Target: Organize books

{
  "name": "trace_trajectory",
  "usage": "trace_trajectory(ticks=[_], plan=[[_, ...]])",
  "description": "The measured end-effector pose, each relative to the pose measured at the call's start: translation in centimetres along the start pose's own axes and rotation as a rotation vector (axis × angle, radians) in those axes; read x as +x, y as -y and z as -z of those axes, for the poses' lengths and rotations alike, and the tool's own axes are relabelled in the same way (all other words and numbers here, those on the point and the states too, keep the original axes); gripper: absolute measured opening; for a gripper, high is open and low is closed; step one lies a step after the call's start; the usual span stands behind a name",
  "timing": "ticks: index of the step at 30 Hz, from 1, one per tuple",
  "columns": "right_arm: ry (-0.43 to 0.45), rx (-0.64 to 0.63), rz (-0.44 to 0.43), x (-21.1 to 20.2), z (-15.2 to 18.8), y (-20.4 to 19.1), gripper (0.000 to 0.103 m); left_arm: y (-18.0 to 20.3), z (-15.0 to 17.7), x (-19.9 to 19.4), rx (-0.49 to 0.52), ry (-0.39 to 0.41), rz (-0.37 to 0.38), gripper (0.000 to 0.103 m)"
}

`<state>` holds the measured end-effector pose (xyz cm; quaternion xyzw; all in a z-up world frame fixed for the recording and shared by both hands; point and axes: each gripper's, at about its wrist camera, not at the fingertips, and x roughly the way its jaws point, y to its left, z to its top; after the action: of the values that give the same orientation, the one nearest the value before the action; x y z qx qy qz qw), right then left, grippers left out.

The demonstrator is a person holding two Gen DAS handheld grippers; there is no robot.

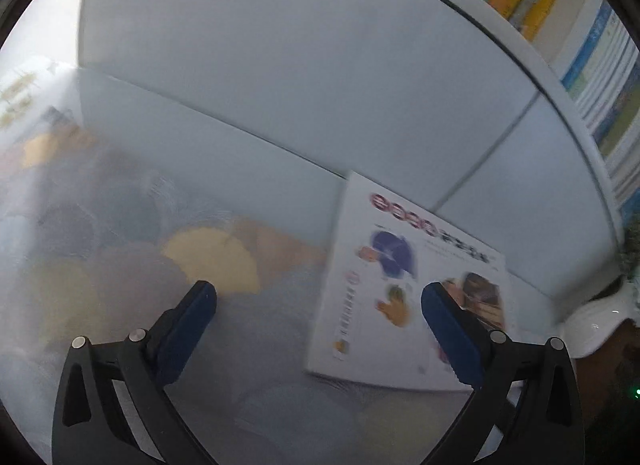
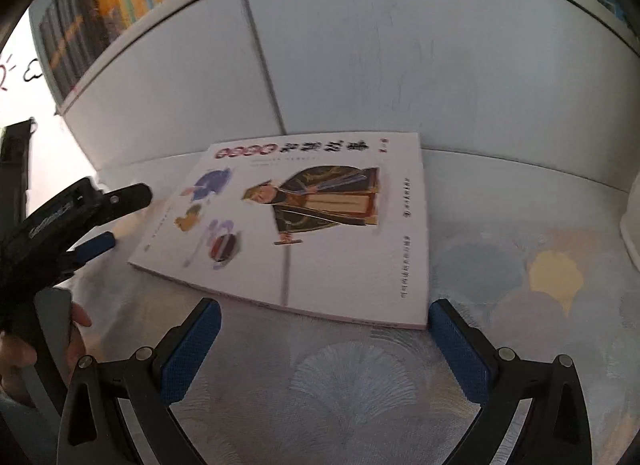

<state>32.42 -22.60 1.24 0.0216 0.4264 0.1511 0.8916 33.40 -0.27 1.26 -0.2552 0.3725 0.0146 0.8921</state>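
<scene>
A thin white picture book (image 2: 304, 225) lies flat on the patterned tablecloth, its far edge against the white cabinet. Its cover shows a robed figure and red title characters. My right gripper (image 2: 324, 315) is open, just short of the book's near edge, nothing between its blue pads. In the left wrist view the same book (image 1: 400, 293) lies ahead and to the right, and my left gripper (image 1: 318, 297) is open and empty with its right finger over the book's cover. The left gripper (image 2: 120, 217) also shows in the right wrist view, left of the book, held by a hand.
White cabinet doors (image 2: 360, 57) rise behind the book, with rows of upright books (image 1: 560, 17) on the shelf above. The tablecloth (image 2: 360, 385) carries a fan-leaf pattern. A white object (image 1: 596, 325) sits at the table's right end. A hand (image 2: 24, 345) shows at left.
</scene>
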Motion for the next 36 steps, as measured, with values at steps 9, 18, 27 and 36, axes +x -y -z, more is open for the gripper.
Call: trace_trajectory(ticks=[9,18,27,36], plan=[[0.221,0.465,-0.215,-1.5,0.6,8.8,0.103,2.6,1.8,-0.1,0.097,-0.050,0.169,0.102],[0.090,0.128,-0.121,1.1,-1.9,1.2,0.103,2.3,1.8,-0.4,0.165,-0.073,0.127,0.101],[-0.120,0.030,-0.054,-3.4,3.9,-2.3,0.103,2.4,8.1,-6.8,0.567,-0.269,-0.027,0.101],[-0.341,-0.118,-0.385,-11.2,15.9,-11.7,0.103,-3.7,11.6,-14.7,0.393,-0.557,0.232,0.101]])
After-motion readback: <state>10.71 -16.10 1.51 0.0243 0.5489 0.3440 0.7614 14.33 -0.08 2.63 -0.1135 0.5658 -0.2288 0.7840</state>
